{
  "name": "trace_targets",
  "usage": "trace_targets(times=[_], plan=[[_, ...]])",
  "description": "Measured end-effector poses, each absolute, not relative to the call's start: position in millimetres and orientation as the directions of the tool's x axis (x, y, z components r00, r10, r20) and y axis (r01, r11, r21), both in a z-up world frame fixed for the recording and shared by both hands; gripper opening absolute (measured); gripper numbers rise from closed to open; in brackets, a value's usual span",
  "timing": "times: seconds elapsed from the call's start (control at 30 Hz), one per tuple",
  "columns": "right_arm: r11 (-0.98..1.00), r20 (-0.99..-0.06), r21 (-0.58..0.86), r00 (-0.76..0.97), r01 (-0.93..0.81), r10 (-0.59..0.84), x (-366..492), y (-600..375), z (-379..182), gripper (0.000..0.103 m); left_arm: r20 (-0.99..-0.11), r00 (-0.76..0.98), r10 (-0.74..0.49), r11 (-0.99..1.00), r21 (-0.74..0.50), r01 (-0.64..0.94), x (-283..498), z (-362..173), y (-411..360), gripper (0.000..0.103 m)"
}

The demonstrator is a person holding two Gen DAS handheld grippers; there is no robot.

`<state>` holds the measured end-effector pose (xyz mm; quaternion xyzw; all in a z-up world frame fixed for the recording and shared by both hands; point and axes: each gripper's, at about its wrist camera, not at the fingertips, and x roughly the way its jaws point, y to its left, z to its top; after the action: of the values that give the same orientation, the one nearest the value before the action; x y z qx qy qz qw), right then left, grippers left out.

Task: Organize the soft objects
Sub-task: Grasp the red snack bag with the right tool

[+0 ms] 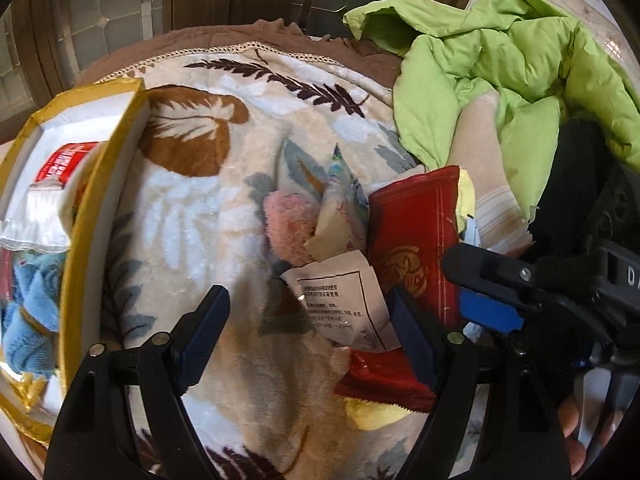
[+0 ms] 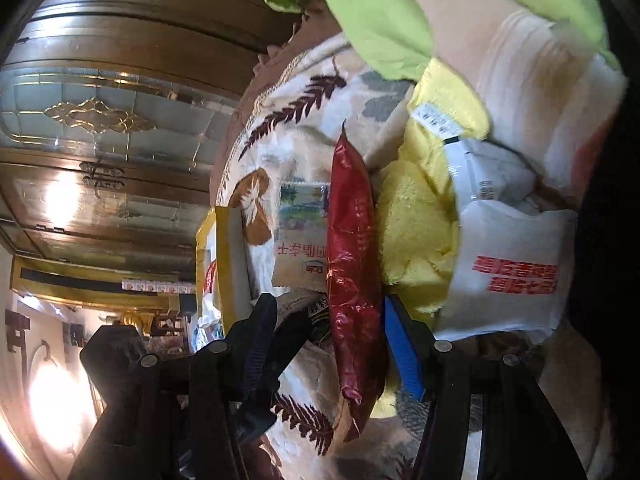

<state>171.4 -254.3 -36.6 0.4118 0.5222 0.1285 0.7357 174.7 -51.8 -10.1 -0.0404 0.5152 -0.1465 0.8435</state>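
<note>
A red foil packet (image 1: pixel 416 236) lies in a heap on a leaf-patterned blanket (image 1: pixel 192 208), beside a white printed sachet (image 1: pixel 340 300) and a pink plush piece (image 1: pixel 288 228). My left gripper (image 1: pixel 308 304) is open just above the blanket, with the sachet between its fingers. My right gripper (image 1: pixel 480 292) reaches in from the right. In the right wrist view the right gripper (image 2: pixel 328 332) is open and straddles the red packet (image 2: pixel 352 280), whose side lies near the blue pad (image 2: pixel 402 352). A yellow towel (image 2: pixel 420 220) and a white pack with red lettering (image 2: pixel 512 268) lie behind it.
A yellow-rimmed white box (image 1: pixel 108 184) stands at the left and holds a blue towel (image 1: pixel 32 312) and white packs. A green quilted cover (image 1: pixel 500 64) is bunched at the back right. A wooden cabinet with glass doors (image 2: pixel 100 120) stands beyond the bed.
</note>
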Motion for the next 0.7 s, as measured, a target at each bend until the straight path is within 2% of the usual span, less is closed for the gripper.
trace_targets(times=[0.17,0.23,0.27,0.37,0.4,0.43,0.47,0.5,0.53,0.7], plan=[[0.731,-0.750,0.647,0.358,0.218,0.557,190,-238,-40,0.055,-0.863,0.407,-0.299,0.952,-0.243,0.186,180,-19,-49,0.082],[0.752,-0.768,0.626,0.328,0.204,0.551,197,-233,-45,0.046,-0.864,0.404,-0.301,0.952,-0.247,0.180,182,-24,-50,0.083],[0.764,-0.777,0.614,0.326,0.199,0.539,198,-232,-46,0.031,-0.866,0.402,-0.298,0.953,-0.246,0.177,183,-27,-51,0.083],[0.748,-0.760,0.634,0.332,0.194,0.558,195,-238,-51,0.028,-0.867,0.401,-0.296,0.954,-0.250,0.165,185,-36,-49,0.083],[0.743,-0.754,0.641,0.338,0.191,0.564,192,-241,-52,0.028,-0.861,0.410,-0.302,0.953,-0.257,0.163,183,-37,-47,0.079],[0.733,-0.745,0.652,0.343,0.193,0.572,190,-245,-52,0.026,-0.855,0.416,-0.309,0.950,-0.262,0.168,181,-37,-46,0.070],[0.712,-0.727,0.673,0.353,0.199,0.589,186,-250,-53,0.023,-0.853,0.419,-0.310,0.950,-0.260,0.173,179,-36,-45,0.041],[0.693,-0.708,0.694,0.362,0.195,0.606,181,-254,-51,0.021,-0.852,0.427,-0.304,0.952,-0.255,0.170,176,-34,-43,0.021],[0.682,-0.692,0.709,0.371,0.183,0.620,177,-256,-47,0.018,-0.843,0.439,-0.310,0.950,-0.261,0.169,172,-31,-39,0.020],[0.661,-0.643,0.743,0.389,0.107,0.660,165,-243,-22,0.018,-0.797,0.498,-0.342,0.938,-0.260,0.229,152,2,-33,0.019]])
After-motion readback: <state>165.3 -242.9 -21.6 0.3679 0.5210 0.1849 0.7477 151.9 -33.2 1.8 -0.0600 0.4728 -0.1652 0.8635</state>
